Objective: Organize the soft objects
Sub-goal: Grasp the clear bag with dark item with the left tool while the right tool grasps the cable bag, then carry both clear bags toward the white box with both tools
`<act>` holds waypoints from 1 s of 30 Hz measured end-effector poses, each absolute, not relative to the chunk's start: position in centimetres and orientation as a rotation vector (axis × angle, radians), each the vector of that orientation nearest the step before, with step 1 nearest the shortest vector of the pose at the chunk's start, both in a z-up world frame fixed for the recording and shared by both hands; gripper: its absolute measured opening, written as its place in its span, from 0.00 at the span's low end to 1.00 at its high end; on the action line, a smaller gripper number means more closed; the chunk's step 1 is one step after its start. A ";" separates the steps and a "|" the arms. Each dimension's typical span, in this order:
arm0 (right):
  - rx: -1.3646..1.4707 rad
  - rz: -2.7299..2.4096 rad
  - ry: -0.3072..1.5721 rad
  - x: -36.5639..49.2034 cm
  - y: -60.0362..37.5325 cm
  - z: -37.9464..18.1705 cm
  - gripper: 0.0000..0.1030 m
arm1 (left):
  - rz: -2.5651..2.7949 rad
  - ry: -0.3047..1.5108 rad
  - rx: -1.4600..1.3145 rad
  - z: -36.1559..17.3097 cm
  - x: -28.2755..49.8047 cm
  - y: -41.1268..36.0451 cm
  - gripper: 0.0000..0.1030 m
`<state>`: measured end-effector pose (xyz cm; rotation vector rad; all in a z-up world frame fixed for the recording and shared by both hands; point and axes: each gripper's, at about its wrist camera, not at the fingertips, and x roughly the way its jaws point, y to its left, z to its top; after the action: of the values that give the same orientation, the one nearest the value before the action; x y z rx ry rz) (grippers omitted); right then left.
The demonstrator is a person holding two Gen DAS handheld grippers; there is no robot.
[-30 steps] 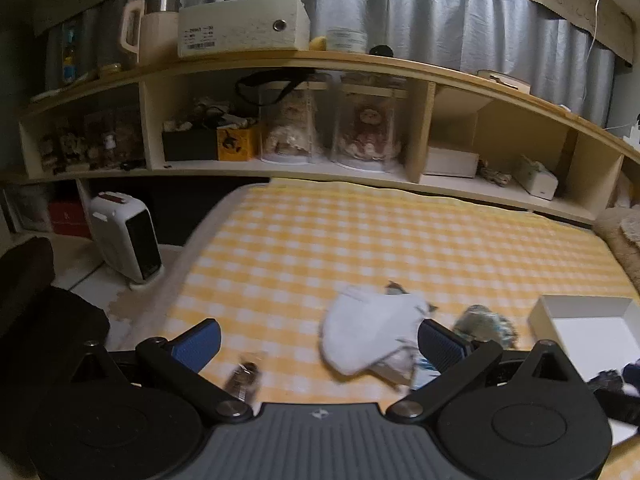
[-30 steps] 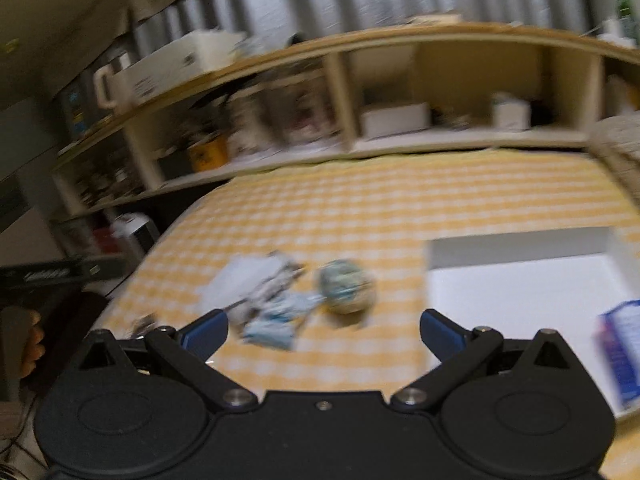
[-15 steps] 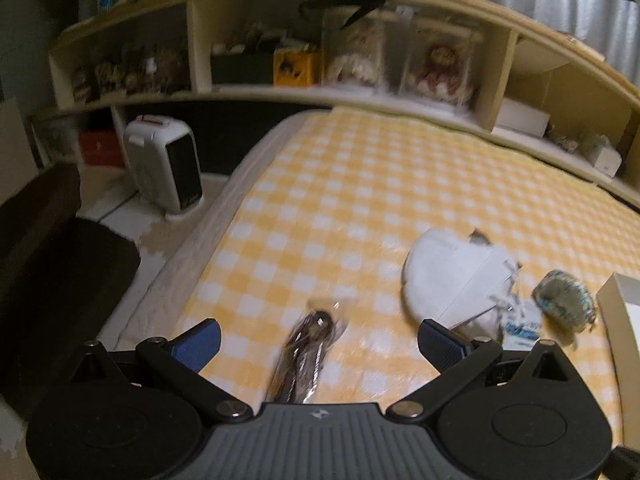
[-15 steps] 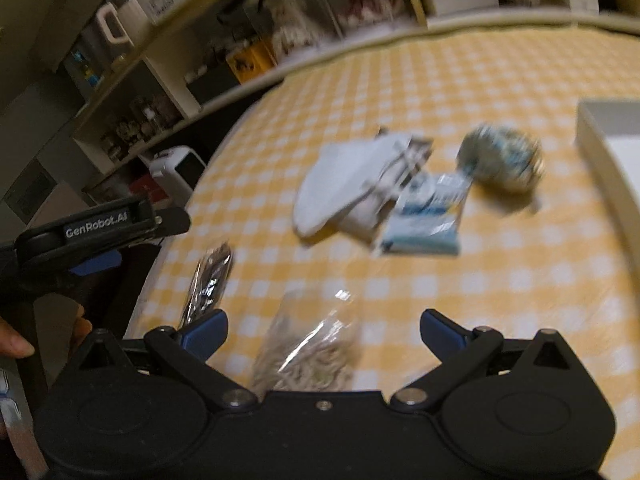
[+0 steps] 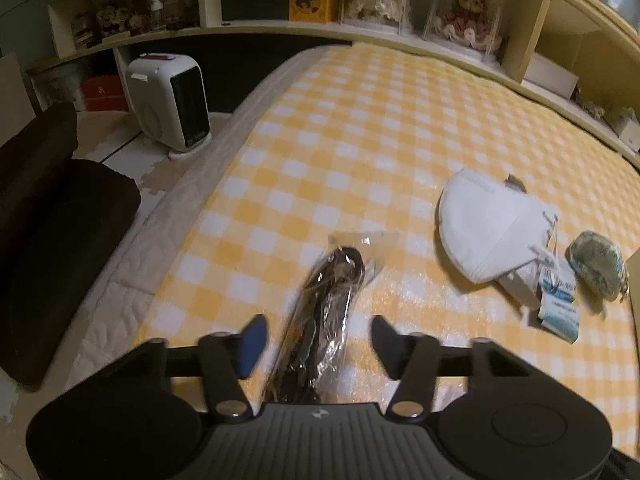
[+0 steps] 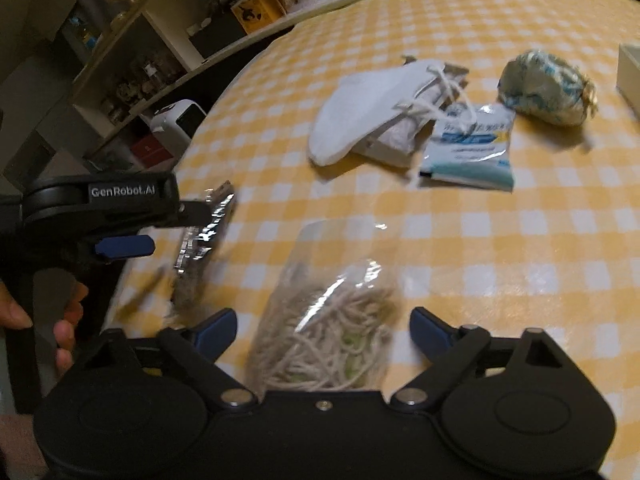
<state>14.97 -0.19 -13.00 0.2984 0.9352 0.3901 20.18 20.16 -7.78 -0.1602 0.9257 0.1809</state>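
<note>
On the yellow checked bed cover, a clear bag of dark cords [image 5: 324, 312] lies between the fingers of my left gripper [image 5: 316, 340], which is open but narrower than before; its jaws do not touch the bag. My right gripper [image 6: 324, 328] is open around a clear bag of pale string [image 6: 332, 328]. The dark bag [image 6: 204, 224] and the left gripper's side also show in the right wrist view. Farther off lie a white face mask [image 5: 488, 224] [image 6: 368, 116], a blue-white sachet [image 6: 472, 144] [image 5: 560, 308] and a small patterned pouch [image 6: 544, 88] [image 5: 596, 264].
A white box's corner [image 6: 628, 72] sits at the right edge. A white heater [image 5: 172, 104] stands on the floor left of the bed, by a dark cushion [image 5: 48, 232]. Wooden shelves [image 5: 400, 32] with dolls and boxes run along the far side.
Both grippers have dropped lower and forward over the bags. The left jaws have narrowed around the dark cord bag. The string bag now sits between the right fingers.
</note>
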 end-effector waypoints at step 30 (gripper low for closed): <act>0.233 0.289 0.938 14.9 -13.9 -12.8 0.59 | -0.160 1.067 0.002 -10.0 19.4 9.9 0.48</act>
<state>14.86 -13.92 -12.84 0.2334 0.9385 0.2888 19.41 9.92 -9.99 0.0016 1.0671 -0.1599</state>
